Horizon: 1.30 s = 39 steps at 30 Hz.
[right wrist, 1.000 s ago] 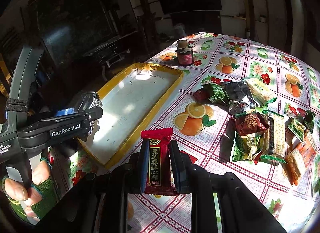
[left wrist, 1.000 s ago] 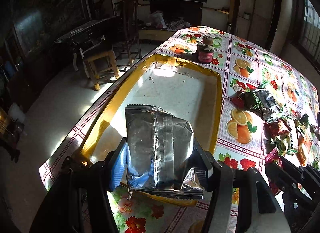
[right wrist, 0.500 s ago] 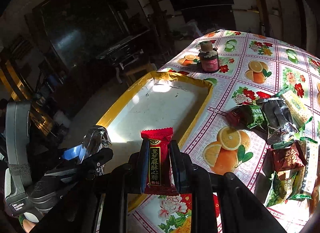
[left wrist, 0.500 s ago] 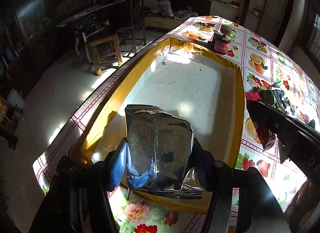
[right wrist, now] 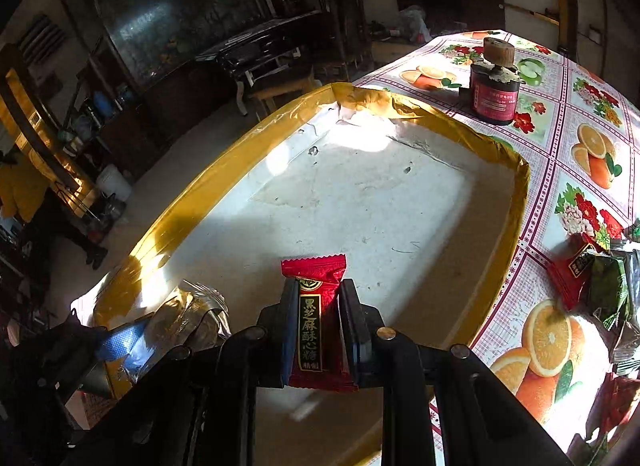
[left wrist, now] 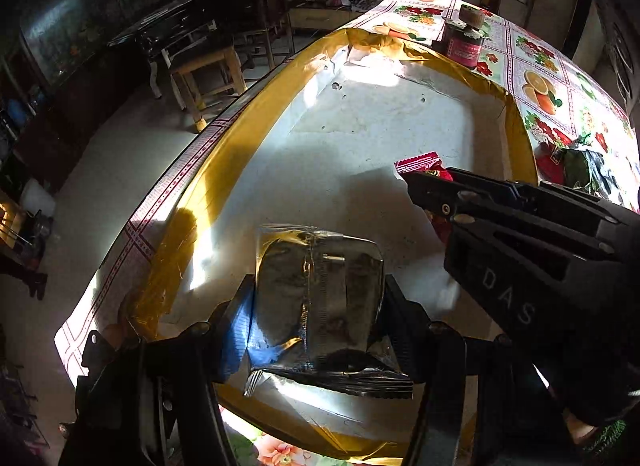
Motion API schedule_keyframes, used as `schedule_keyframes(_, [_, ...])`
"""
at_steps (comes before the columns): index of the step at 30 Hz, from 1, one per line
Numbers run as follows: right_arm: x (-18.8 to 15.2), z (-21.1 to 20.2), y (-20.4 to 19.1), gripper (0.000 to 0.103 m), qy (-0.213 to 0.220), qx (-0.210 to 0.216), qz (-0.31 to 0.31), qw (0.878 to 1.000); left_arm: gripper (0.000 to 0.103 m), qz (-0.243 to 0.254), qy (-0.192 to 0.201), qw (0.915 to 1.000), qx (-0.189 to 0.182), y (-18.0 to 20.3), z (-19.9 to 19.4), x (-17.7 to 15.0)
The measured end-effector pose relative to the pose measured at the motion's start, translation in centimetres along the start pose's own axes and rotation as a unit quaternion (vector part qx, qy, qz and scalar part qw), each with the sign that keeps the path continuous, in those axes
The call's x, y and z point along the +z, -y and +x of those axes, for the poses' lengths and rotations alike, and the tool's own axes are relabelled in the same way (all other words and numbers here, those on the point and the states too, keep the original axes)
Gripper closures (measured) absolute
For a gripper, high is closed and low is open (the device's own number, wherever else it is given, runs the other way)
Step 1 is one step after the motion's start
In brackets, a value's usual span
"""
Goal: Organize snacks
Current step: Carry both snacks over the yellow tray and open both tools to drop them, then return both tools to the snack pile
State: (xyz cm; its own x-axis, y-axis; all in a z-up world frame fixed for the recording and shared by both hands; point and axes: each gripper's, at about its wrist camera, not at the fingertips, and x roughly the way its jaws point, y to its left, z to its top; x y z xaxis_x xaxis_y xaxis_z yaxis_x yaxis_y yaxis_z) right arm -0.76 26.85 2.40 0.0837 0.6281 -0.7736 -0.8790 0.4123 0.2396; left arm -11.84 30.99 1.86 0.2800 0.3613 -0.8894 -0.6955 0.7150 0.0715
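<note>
Two grips | left hand-held gripper (left wrist: 316, 302) clamps crinkled silver foil pouch (left wrist: 320, 286) | right hand-held gripper (right wrist: 318, 330) pinches glossy red candy wrapper (right wrist: 316, 306) — above gold-rimmed tray (right wrist: 516, 201)

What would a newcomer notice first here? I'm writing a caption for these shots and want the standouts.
Most striking is the big yellow-rimmed tray, its pale floor bare and sunlit. Over its near end, the left gripper clamps a silver foil snack packet and the right gripper pinches a red candy wrapper. More snack packets lie on the fruit-print tablecloth to the right.
</note>
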Motion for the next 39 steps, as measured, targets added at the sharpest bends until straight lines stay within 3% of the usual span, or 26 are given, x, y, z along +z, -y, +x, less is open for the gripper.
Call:
schedule_keyframes(4, [0.2, 0.4, -0.3, 0.080, -0.011, -0.019, -0.019, 1.000, 0.043, 0.004, -0.003, 1.0000, 0.001, 0.0, 0.3, 0.1])
schedule_keyframes(9, [0.3, -0.3, -0.2, 0.076, -0.001, -0.007, -0.011, 1.000, 0.036, 0.007, -0.007, 1.0000, -0.001, 0.1, 0.0, 0.2])
schedule_keyframes(14, [0.1, -4.3, 0.6, 0.075, 0.041, 0.003, 0.012, 0.999, 0.028, -0.010, 0.010, 0.9999, -0.007, -0.6, -1.7, 0.2])
schedule_keyframes(19, [-1.5, -9.0, 2.6, 0.064, 0.083, -0.004, 0.048, 0.995, 0.024, -0.013, 0.026, 0.9995, -0.011, -0.1, -3.4, 0.4])
schedule_keyframes(29, [-8.9, -15.5, 8.3, 0.055, 0.110, -0.040, 0.135, 0.984, 0.019, 0.019, 0.055, 0.9978, -0.031, 3.3, -6.8, -0.7])
schedule_keyframes(39, [-17.2, -20.6, 14.2, 0.047, 0.115, -0.103, 0.215, 0.964, 0.018, 0.068, 0.046, 0.9954, -0.050, 8.4, -7.4, -2.2])
